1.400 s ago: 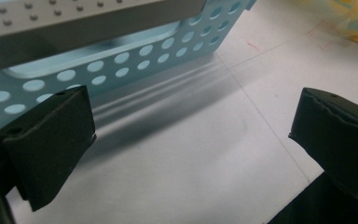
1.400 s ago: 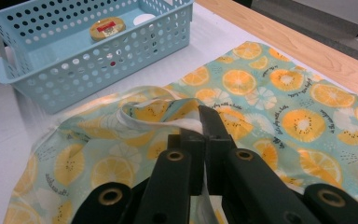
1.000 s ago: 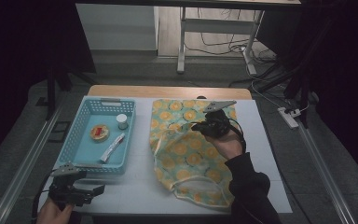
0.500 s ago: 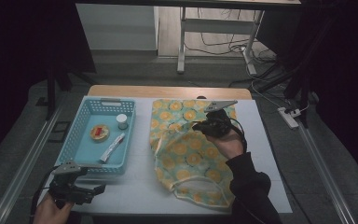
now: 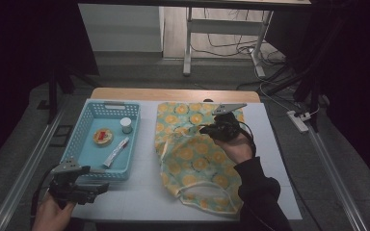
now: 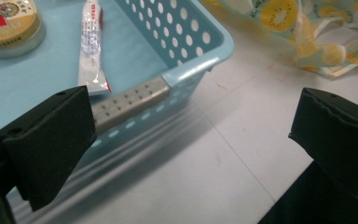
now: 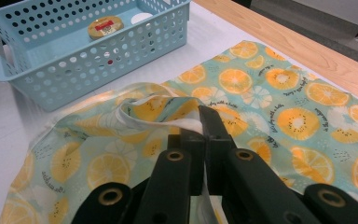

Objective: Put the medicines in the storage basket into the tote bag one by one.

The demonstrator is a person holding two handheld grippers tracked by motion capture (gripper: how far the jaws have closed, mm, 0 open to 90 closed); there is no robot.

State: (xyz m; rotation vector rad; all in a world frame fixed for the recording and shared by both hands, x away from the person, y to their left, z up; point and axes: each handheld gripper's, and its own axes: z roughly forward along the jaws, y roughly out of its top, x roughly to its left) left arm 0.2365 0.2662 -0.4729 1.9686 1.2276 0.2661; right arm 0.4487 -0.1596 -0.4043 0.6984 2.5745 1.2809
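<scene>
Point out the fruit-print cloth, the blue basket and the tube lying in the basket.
fruit-print cloth (image 5: 192, 161): high view, on its flat middle.
blue basket (image 5: 110, 104): high view, on its far rim.
tube (image 6: 90, 44): left gripper view, on its white middle.

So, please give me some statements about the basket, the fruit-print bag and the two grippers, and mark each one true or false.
1. The right gripper is shut on the fruit-print bag. True.
2. The left gripper is shut on the tube. False: it is open and holds nothing.
3. The round tin lies in the blue basket. True.
4. The bag lies inside the basket. False: it lies on the table beside it.
</scene>
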